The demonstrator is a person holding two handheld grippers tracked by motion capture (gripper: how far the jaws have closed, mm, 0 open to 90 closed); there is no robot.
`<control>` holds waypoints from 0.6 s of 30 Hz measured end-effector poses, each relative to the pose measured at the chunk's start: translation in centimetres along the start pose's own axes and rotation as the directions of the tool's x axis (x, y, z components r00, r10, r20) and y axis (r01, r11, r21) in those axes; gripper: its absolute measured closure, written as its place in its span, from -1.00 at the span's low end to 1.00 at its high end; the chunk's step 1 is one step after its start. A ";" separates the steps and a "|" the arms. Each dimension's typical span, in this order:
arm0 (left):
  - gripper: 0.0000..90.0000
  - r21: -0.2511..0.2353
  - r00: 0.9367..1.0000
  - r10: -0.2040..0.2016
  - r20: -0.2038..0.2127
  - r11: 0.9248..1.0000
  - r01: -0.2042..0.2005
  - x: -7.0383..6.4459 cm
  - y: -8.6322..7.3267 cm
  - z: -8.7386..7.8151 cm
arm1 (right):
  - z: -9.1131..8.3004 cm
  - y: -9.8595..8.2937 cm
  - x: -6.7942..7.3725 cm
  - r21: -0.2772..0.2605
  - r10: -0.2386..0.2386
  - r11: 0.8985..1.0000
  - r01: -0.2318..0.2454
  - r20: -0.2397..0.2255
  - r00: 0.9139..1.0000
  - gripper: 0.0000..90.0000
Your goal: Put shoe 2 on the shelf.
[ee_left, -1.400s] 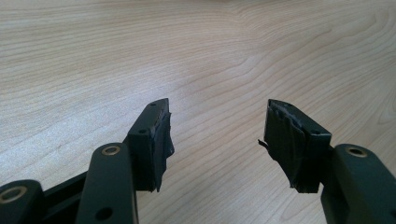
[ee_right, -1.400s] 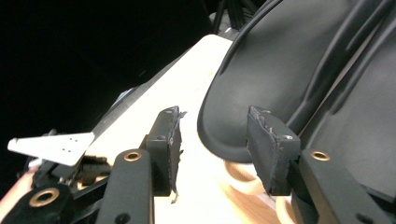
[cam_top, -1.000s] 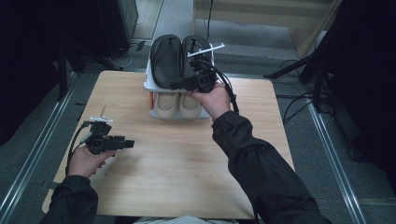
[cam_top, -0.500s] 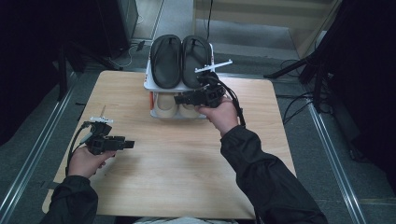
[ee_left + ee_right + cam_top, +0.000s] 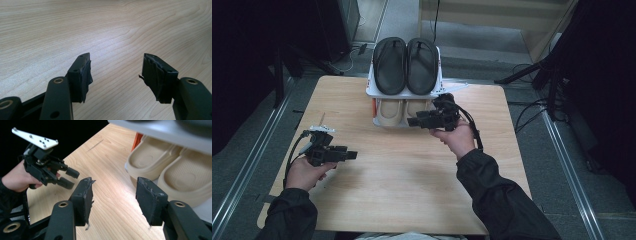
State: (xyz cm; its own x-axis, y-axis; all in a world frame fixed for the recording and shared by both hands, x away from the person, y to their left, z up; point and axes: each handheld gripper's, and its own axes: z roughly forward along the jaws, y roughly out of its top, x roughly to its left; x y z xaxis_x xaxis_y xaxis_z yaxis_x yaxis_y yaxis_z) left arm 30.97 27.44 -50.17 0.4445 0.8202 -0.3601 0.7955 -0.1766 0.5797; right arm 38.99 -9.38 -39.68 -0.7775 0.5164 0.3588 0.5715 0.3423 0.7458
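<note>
Right gripper [image 5: 414,121]: jaws spread wide, gripping nothing, facing the beige slippers [image 5: 172,173] on the lower shelf, likely lining up to pull one out. Left gripper [image 5: 352,155]: jaws parted, empty, idling over bare table [image 5: 402,175], well apart from the rack [image 5: 438,70]. The slippers are sitting side by side under the shelf carrying the black pair [image 5: 407,65]; thick, smooth, moulded foam by the look.

Light wooden table [image 5: 402,190] with a white two-tier shoe rack [image 5: 371,90] at its far edge.
</note>
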 end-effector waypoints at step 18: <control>-0.11 0.007 1.000 0.005 0.009 1.000 -0.005 -0.2 -0.1 0.2 | 0.1 -5.1 -1.6 0.005 -0.060 0.998 0.060 -0.028 0.998 0.06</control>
State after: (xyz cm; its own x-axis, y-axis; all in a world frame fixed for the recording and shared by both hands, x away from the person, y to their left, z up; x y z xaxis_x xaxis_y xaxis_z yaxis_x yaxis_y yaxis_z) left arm 30.91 27.12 -50.29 0.4522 0.8145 -0.3635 0.7958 -0.1844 0.5768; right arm 37.38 -11.91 -44.07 -0.8175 0.4724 0.3294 0.5250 0.3763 0.7634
